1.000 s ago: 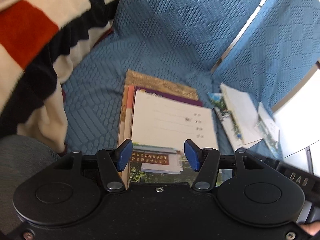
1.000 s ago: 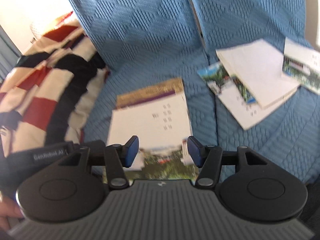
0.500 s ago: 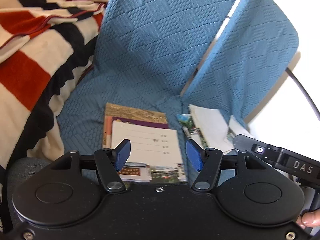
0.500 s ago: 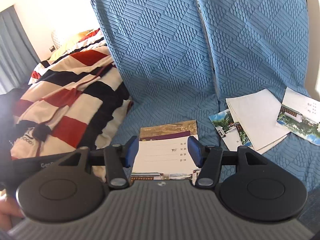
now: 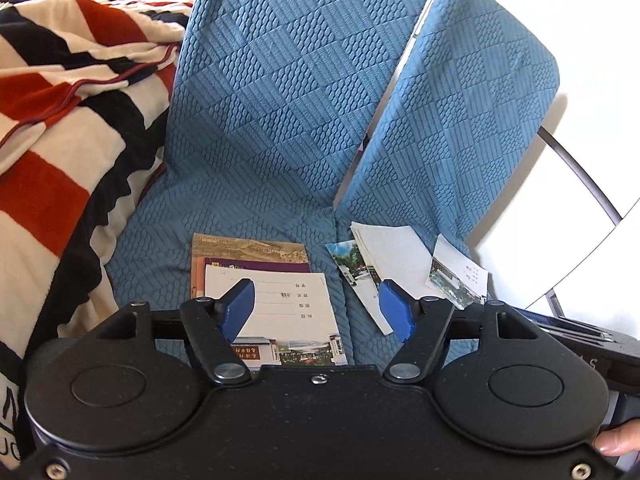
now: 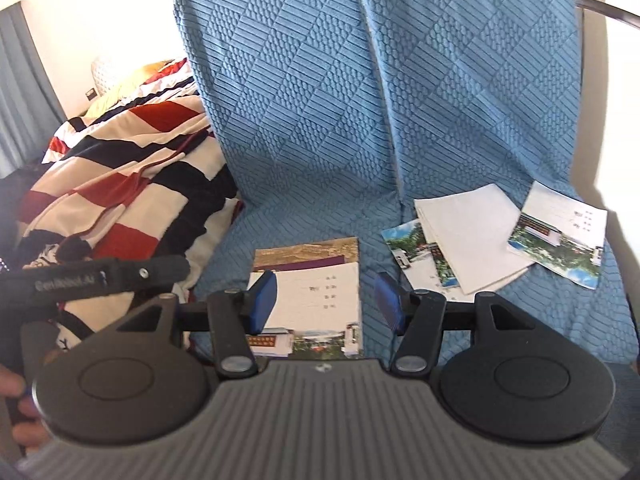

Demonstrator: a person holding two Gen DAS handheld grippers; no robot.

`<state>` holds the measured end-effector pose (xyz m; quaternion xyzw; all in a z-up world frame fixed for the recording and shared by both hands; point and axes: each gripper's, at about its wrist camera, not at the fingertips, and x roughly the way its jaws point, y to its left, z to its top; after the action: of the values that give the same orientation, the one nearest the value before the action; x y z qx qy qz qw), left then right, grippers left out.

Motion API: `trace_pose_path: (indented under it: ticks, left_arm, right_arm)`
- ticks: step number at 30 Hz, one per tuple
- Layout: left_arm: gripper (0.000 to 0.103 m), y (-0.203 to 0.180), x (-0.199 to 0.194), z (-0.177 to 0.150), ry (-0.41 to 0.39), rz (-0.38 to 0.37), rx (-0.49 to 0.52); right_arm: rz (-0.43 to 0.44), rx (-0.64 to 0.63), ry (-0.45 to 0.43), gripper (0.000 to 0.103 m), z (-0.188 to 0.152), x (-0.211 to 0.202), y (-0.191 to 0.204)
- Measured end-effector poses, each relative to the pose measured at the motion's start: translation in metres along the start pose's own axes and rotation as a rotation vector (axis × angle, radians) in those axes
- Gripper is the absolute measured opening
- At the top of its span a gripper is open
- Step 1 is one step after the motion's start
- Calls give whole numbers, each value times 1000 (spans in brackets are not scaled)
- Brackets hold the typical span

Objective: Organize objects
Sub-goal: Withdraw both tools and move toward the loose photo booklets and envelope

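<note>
2 handheld grippers hang above a sofa draped in a blue quilted cover [image 5: 280,100], both pointing down toward printed booklets on the seat. The left gripper [image 5: 316,310] has its blue-padded jaws spread and opening wider, with nothing between them; the right gripper [image 6: 325,300] holds its jaws apart at a moderate gap, also gripping nothing. On the left seat cushion lies a neat stack of booklets [image 6: 316,292] with 3 layers visible: a tan cover at the bottom, a purple one above it, and a white booklet with a building photo on top. On the right cushion, apart from the stack, lie loose items: a scenic photo booklet [image 6: 404,244] partly covered by a plain white folded sheet [image 6: 472,236], and beside them 1 more white booklet with a building photo [image 6: 560,236], tilted near the sofa's edge. A red, cream and black striped blanket [image 5: 68,120] is heaped on the left end of the sofa. A fingertip [image 5: 616,440] shows at the left wrist view's lower right corner.
</note>
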<state>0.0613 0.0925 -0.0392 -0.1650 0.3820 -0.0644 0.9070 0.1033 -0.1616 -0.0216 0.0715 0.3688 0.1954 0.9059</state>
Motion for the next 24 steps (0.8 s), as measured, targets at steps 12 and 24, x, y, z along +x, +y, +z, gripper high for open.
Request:
trace_pose_path:
  ticks: [12,24]
  left_arm:
    - [79,-14,7,-7,10,-11,13]
    - [81,-31,17,-9,15,-29,21]
  right_arm:
    - [-44,21,-5,58,-11,-7,-11]
    - [-82,48,-26,58,-15,-18,-33]
